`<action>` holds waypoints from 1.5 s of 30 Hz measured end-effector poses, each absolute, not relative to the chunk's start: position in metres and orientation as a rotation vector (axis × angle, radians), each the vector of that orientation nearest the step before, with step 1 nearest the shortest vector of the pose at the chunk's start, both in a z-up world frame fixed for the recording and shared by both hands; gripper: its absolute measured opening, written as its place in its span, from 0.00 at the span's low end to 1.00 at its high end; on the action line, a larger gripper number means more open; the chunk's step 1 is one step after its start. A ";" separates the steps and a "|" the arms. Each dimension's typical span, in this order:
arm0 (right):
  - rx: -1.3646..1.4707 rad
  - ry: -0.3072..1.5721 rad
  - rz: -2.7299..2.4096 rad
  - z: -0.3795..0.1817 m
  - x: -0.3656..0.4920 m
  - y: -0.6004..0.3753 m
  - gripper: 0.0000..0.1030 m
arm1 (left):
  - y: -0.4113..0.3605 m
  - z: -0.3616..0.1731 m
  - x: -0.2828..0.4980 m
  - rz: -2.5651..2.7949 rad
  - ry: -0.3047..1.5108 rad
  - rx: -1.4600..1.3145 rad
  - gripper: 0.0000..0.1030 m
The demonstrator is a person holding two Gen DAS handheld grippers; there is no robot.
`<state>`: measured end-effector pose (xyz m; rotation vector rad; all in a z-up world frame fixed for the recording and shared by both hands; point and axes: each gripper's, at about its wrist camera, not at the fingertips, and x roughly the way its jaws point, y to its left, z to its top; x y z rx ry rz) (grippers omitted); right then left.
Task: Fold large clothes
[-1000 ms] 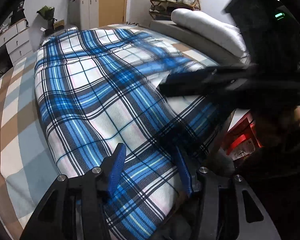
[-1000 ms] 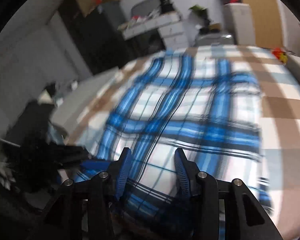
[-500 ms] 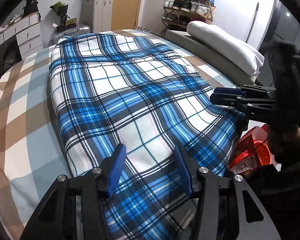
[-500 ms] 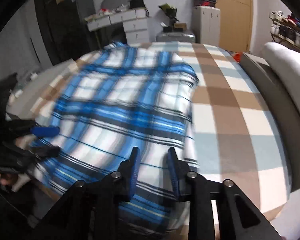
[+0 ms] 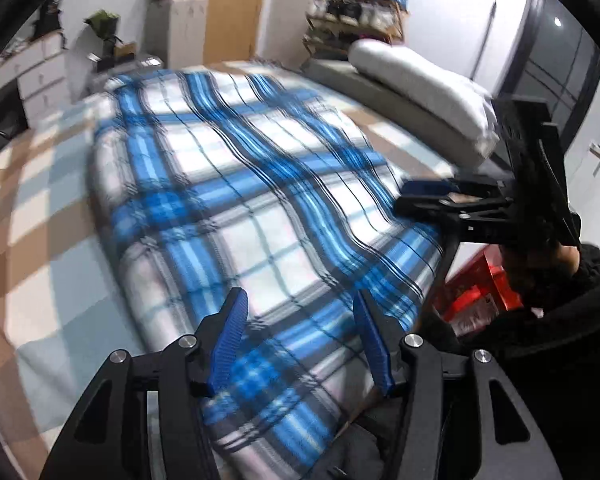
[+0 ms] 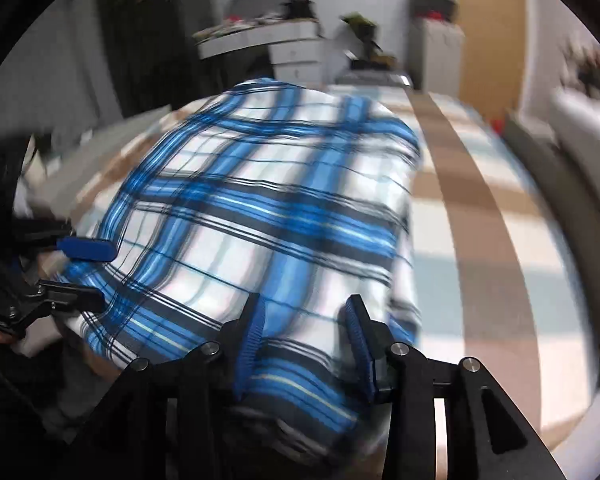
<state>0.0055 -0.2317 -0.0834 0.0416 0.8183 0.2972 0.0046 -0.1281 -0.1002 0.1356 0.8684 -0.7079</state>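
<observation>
**Plaid cloth spread on the bed, both grippers at its near edge**

The blue, white and black plaid cloth [image 5: 236, 184] lies spread across the bed [image 5: 32, 240], over a bedspread of tan, white and pale blue squares, and its near edge hangs over the bedside. Motion blur softens both views.

The left gripper [image 5: 300, 336] stands over the near edge, its jaws parted with plaid fabric showing between the blue pads; they have just been opening, and the pads do not visibly press on the cloth. The right gripper [image 6: 304, 340] sits at the other end of that edge, its jaws likewise parted over the fabric and just opening, without a visible pinch.

Beyond the cloth, a grey bolster [image 5: 420, 84] runs along the far side. A shoe rack [image 5: 356, 12] and white drawers [image 5: 40, 76] stand against the walls. A red box [image 5: 480, 292] sits on the floor beside the bed.
</observation>
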 end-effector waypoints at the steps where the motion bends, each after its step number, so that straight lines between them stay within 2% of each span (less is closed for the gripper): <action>1: 0.047 0.813 0.273 -0.077 0.007 -0.232 0.38 | -0.125 -0.093 0.007 -0.689 0.850 0.121 0.48; 2: 0.049 0.800 0.268 -0.070 0.010 -0.230 0.42 | -0.123 -0.087 0.011 -0.681 0.831 0.103 0.48; 6: 0.121 0.764 0.315 -0.049 0.045 -0.212 0.42 | -0.129 -0.076 0.044 -0.641 0.763 0.073 0.48; 11: 0.039 0.832 0.359 -0.063 0.095 -0.168 0.42 | -0.137 -0.108 0.097 -0.602 0.895 0.048 0.48; 17: -0.022 0.855 0.272 -0.076 0.096 -0.200 0.40 | -0.122 -0.117 0.091 -0.654 0.894 0.023 0.48; 21: 0.096 0.888 0.232 -0.067 0.095 -0.235 0.40 | -0.122 -0.118 0.085 -0.643 0.885 0.037 0.48; 23: 0.042 0.848 0.239 -0.050 0.095 -0.225 0.44 | -0.123 -0.117 0.089 -0.634 0.887 0.048 0.48; 27: 0.008 0.825 0.327 -0.036 0.119 -0.192 0.44 | -0.124 -0.116 0.093 -0.640 0.893 0.039 0.48; 32: 0.005 0.939 0.350 -0.067 0.160 -0.162 0.43 | -0.127 -0.115 0.091 -0.628 0.896 0.053 0.48; 36: -0.128 0.906 0.348 -0.074 0.150 -0.173 0.42 | -0.128 -0.115 0.091 -0.631 0.895 0.052 0.48; 40: -0.048 0.941 0.292 -0.074 0.152 -0.214 0.43 | -0.129 -0.115 0.092 -0.639 0.897 0.057 0.48; 45: -0.041 0.889 0.302 -0.051 0.150 -0.203 0.47 | -0.133 -0.105 0.093 -0.614 0.914 0.079 0.48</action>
